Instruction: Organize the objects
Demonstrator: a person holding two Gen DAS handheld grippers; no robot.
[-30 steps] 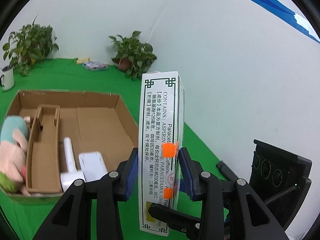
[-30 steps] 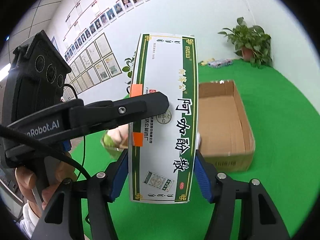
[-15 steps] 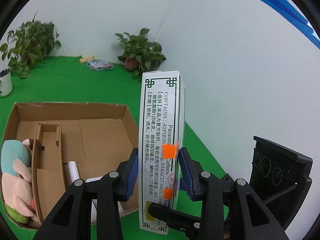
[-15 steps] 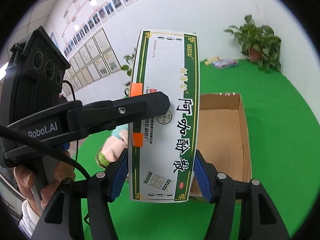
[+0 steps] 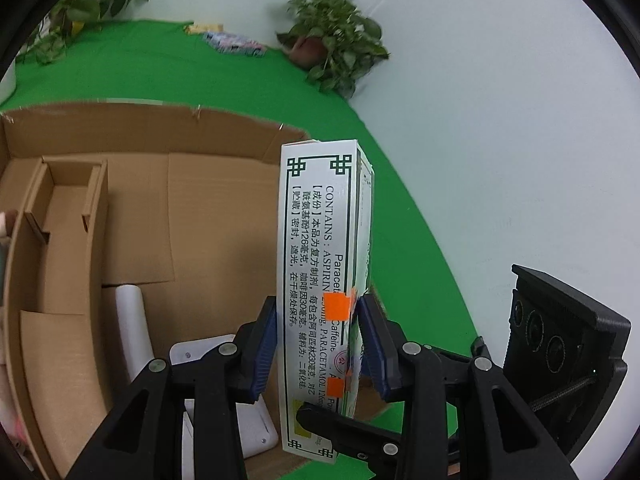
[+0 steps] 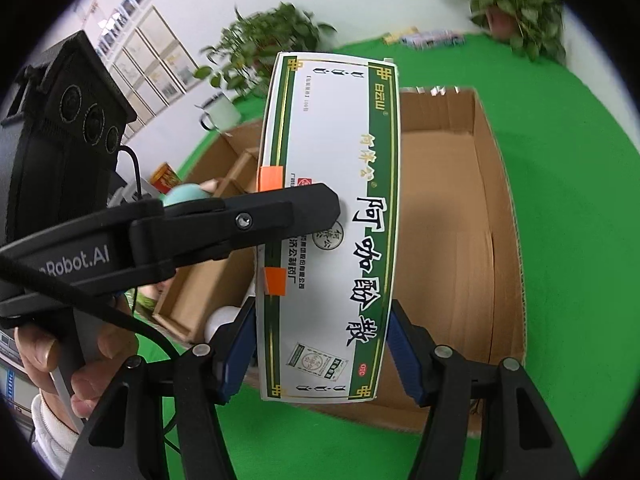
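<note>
A white and green medicine box (image 5: 320, 280) stands upright between both grippers, over the open cardboard box (image 5: 132, 208). My left gripper (image 5: 318, 344) is shut on its narrow sides. My right gripper (image 6: 320, 356) is shut on its broad face edges; the medicine box (image 6: 340, 216) fills the middle of the right wrist view, above the cardboard box (image 6: 452, 216). The left gripper's finger (image 6: 260, 220) crosses in front of it there.
Inside the cardboard box are a cardboard divider (image 5: 60, 248), white objects (image 5: 132, 320) and a plush toy (image 6: 188, 194). Potted plants (image 5: 332, 52) stand on the green cloth by the white wall. A white mug (image 6: 218, 114) and a red can (image 6: 164, 176) sit beyond the box.
Both grippers have carried the medicine box forward and over the cardboard box, which now looks much closer and larger. The grip on the medicine box is unchanged.
</note>
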